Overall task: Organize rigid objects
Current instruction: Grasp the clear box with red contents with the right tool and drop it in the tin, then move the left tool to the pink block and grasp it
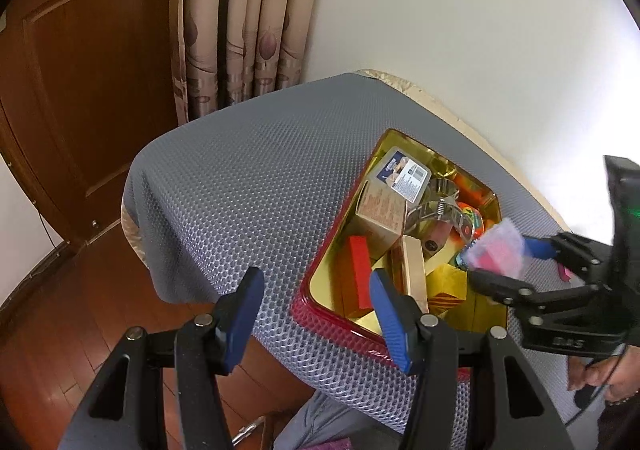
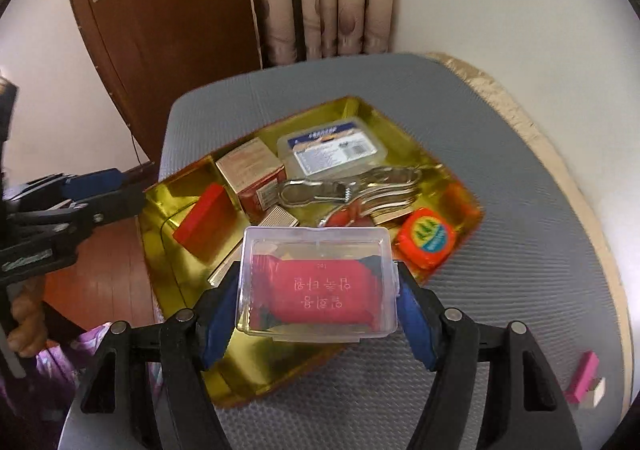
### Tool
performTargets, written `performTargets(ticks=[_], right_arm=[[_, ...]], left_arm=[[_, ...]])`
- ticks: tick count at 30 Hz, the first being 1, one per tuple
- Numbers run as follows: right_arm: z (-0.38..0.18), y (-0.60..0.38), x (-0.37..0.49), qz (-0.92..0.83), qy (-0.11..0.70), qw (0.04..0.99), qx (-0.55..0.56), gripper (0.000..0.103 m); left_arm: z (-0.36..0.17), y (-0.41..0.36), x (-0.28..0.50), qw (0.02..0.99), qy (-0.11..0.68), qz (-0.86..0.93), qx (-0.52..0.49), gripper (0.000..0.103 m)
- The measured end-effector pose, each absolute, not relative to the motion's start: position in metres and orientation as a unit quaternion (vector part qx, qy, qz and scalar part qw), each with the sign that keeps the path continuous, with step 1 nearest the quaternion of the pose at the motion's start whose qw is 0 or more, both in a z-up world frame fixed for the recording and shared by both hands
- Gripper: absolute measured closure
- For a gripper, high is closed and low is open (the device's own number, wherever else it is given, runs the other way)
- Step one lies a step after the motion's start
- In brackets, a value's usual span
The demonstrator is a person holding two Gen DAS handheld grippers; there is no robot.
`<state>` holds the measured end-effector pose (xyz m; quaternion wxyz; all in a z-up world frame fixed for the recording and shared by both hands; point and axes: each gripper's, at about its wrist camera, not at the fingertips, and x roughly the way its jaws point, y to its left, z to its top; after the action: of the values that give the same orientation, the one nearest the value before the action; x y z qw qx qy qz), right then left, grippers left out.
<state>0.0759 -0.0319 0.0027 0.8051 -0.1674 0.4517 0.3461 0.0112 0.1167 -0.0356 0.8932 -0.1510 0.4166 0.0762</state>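
Note:
A gold tray with a red rim (image 1: 332,320) (image 2: 182,186) sits on the grey mat and holds several items: a red block (image 1: 359,274) (image 2: 206,216), a tan carton (image 1: 380,210) (image 2: 250,164), a clear labelled case (image 1: 404,174) (image 2: 334,150), metal clips (image 2: 340,188), an orange tape measure (image 2: 426,242). My right gripper (image 2: 318,300) (image 1: 504,254) is shut on a clear plastic box with a red packet inside (image 2: 320,286) (image 1: 498,248), held above the tray's near side. My left gripper (image 1: 316,316) is open and empty at the tray's near left corner.
The grey honeycomb mat (image 1: 240,178) (image 2: 500,178) covers a table beside a white wall. A small pink block (image 2: 584,376) lies on the mat at the right. A brown door (image 1: 80,90) and curtains (image 1: 244,18) stand behind. Wood floor lies below at left.

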Motion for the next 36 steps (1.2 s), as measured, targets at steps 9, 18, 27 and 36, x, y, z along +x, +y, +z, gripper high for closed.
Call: performTargets(ticks=[9, 18, 27, 36], right_arm=[[-0.018, -0.026, 0.087, 0.335, 0.464, 0.802, -0.17, 0.034], [0.026, -0.095, 0.065, 0.272, 0.385, 0.879, -0.072, 0.015], [-0.024, -0.318, 0.005, -0.107, 0.391, 0.914, -0.024, 0.014], [-0.057, -0.455, -0.036, -0.249, 0.418, 0.874, 0.006, 0.014]], left_arm=[[-0.039, 0.12, 0.013, 0.889, 0.421, 0.077, -0.162, 0.047], [-0.037, 0.12, 0.013, 0.891, 0.419, 0.079, -0.155, 0.047], [-0.02, 0.084, 0.004, 0.912, 0.397, 0.009, -0.103, 0.047], [0.002, -0.055, 0.032, 0.869, 0.446, -0.213, -0.026, 0.047]])
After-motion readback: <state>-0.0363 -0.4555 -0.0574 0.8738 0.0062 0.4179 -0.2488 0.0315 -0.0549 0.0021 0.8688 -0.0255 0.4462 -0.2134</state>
